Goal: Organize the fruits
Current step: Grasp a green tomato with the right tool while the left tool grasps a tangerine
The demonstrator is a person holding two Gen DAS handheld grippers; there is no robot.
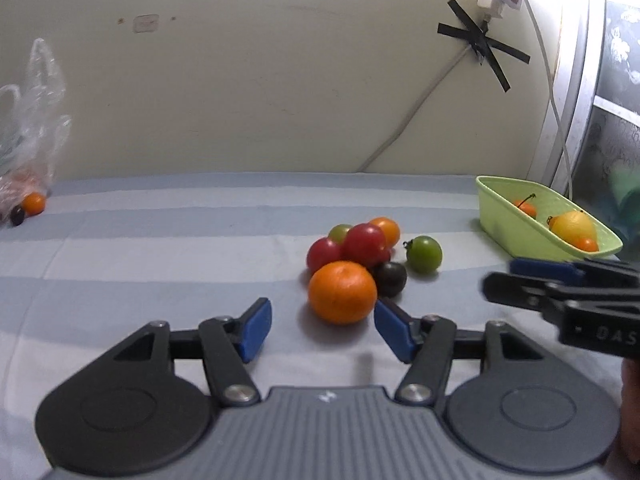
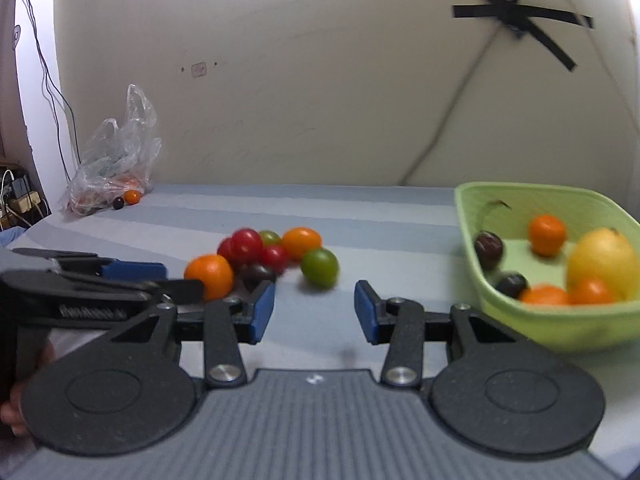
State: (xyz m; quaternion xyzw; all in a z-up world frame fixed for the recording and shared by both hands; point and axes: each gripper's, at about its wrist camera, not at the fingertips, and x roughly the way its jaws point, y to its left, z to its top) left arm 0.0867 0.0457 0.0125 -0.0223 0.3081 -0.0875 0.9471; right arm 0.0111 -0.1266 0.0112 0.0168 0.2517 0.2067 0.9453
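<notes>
Since the round orange mandarin (image 1: pixel 343 293) sits at the near edge of the fruit pile on the striped blue cloth (image 1: pixel 160 240), straight ahead of the left gripper (image 1: pixel 322 330), that one's closer, jaws wide and empty. The right gripper (image 2: pixel 315 312), also wide and empty, faces the green cherry tomato (image 2: pixel 319 268) beside the light green plastic basket (image 2: pixel 560 328).

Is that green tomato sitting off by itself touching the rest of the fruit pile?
Apart. In the left wrist view, a strip of the striped cloth shows between the green tomato and the nearest fruit, the dark one, and the orange one behind.
</notes>
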